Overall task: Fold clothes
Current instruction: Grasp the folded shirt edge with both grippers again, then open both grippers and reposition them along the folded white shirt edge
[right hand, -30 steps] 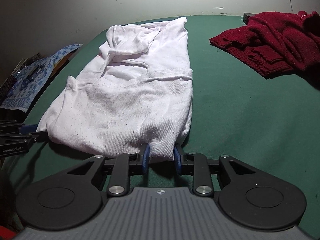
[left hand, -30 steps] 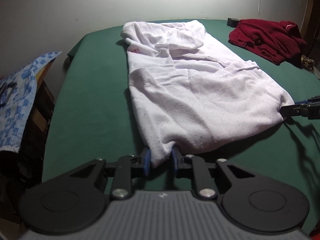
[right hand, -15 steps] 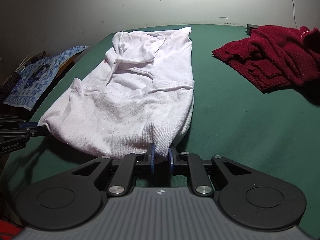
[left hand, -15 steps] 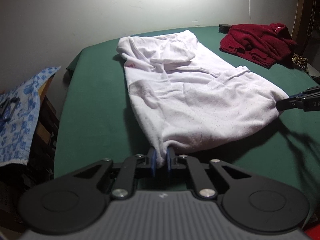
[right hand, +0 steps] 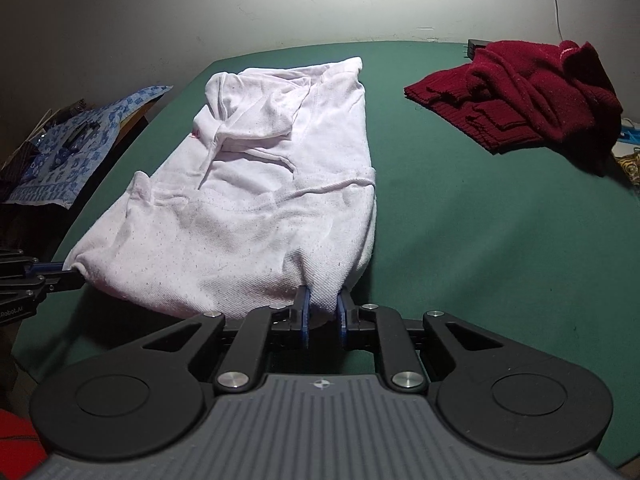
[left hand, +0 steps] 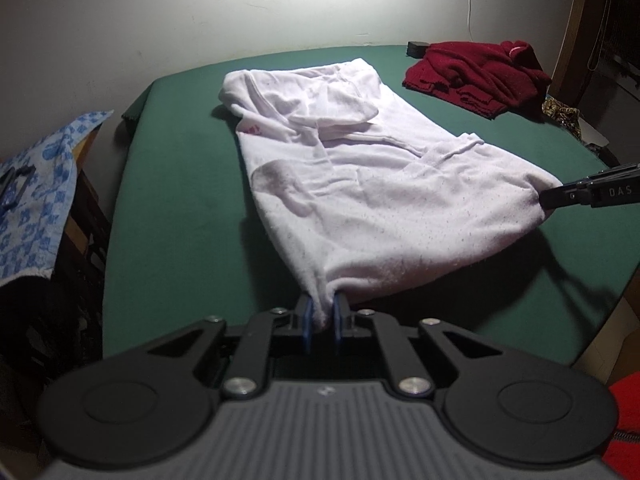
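Observation:
A white garment (left hand: 360,184) (right hand: 272,200) lies lengthwise on the green table (left hand: 180,208) (right hand: 480,240), sleeves folded in at its far end. My left gripper (left hand: 321,312) is shut on its near left bottom corner. My right gripper (right hand: 322,308) is shut on the near right bottom corner. The near hem hangs lifted between the two grippers, casting a shadow on the table. In the left wrist view the right gripper (left hand: 548,200) shows at the right edge; in the right wrist view the left gripper (right hand: 70,276) shows at the left edge.
A crumpled dark red sweater (left hand: 480,76) (right hand: 532,96) lies at the table's far right, a small black object (left hand: 417,47) behind it. A blue patterned cloth (left hand: 36,200) (right hand: 76,144) drapes over clutter left of the table. A wall stands behind.
Both grippers closed on the bottom corners of the white garment and have raised the near hem off the table, pulling it taut between them.

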{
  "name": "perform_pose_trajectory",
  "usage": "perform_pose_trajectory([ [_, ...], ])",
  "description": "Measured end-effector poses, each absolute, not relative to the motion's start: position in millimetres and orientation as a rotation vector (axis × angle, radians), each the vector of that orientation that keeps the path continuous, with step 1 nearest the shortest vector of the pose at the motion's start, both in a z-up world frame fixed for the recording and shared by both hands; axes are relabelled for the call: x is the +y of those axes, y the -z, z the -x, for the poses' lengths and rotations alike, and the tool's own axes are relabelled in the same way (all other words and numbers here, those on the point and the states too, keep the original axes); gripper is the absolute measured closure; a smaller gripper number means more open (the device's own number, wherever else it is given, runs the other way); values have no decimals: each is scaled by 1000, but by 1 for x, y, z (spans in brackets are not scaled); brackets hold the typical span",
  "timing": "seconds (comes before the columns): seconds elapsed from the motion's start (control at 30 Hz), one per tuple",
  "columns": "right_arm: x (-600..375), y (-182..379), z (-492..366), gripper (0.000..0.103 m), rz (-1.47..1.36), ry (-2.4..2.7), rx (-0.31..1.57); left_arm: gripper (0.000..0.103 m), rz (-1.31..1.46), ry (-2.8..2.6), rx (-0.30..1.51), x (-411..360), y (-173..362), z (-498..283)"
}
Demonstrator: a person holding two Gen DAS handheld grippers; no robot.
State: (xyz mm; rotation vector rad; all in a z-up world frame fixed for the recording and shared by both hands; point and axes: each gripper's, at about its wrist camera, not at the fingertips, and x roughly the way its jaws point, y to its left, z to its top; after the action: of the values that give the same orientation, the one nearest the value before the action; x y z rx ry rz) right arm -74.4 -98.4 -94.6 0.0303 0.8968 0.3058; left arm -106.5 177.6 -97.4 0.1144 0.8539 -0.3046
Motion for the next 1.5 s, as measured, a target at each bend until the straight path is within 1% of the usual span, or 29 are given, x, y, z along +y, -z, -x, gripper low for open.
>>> perform_pose_trajectory([
  [0.47, -88, 90, 136, 89, -23, -269, 954, 97, -116, 357, 915, 193, 100, 134],
  [0.67, -89, 87, 149, 93, -35, -262, 999, 101, -100, 365, 919, 197, 91, 134],
  [0.73, -90, 86, 144, 99, -42, -267, 1000, 101, -87, 358, 917, 196, 89, 130],
  [0.87, -93, 85, 135, 99, -58, -279, 1001, 102, -68, 323, 935, 195, 95, 113],
  [0.93, -94, 84, 131, 90, -66, -285, 1001, 102, -83, 317, 949, 194, 99, 109],
  [0.97, -95, 85, 129, 89, -59, -289, 1005, 101, -91, 319, 960, 193, 100, 108],
  [1.0, -95, 86, 129, 82, -32, -296, 1015, 99, -96, 320, 965, 193, 102, 107],
  [1.03, -96, 88, 128, 71, -8, -303, 1026, 98, -98, 320, 972, 193, 103, 106],
  [1.07, -96, 90, 128, 66, 11, -308, 1037, 98, -101, 321, 979, 192, 104, 104],
  [1.1, -97, 92, 128, 62, 31, -314, 1048, 95, -107, 328, 988, 191, 106, 101],
  [1.17, -95, 96, 128, 63, 86, -345, 1052, 86, -125, 335, 1006, 187, 109, 94],
  [1.27, -85, 92, 119, 63, 180, -330, 1032, 84, -153, 341, 1032, 184, 108, 85],
  [1.37, -79, 80, 104, 62, 213, -277, 1005, 63, -138, 342, 1051, 192, 98, 69],
  [1.4, -78, 76, 99, 58, 213, -258, 995, 58, -143, 331, 1046, 195, 96, 66],
  [1.47, -75, 74, 89, 56, 199, -226, 976, 53, -150, 310, 1041, 197, 93, 57],
  [1.5, -73, 75, 83, 56, 193, -210, 978, 53, -152, 300, 1041, 196, 93, 51],
])
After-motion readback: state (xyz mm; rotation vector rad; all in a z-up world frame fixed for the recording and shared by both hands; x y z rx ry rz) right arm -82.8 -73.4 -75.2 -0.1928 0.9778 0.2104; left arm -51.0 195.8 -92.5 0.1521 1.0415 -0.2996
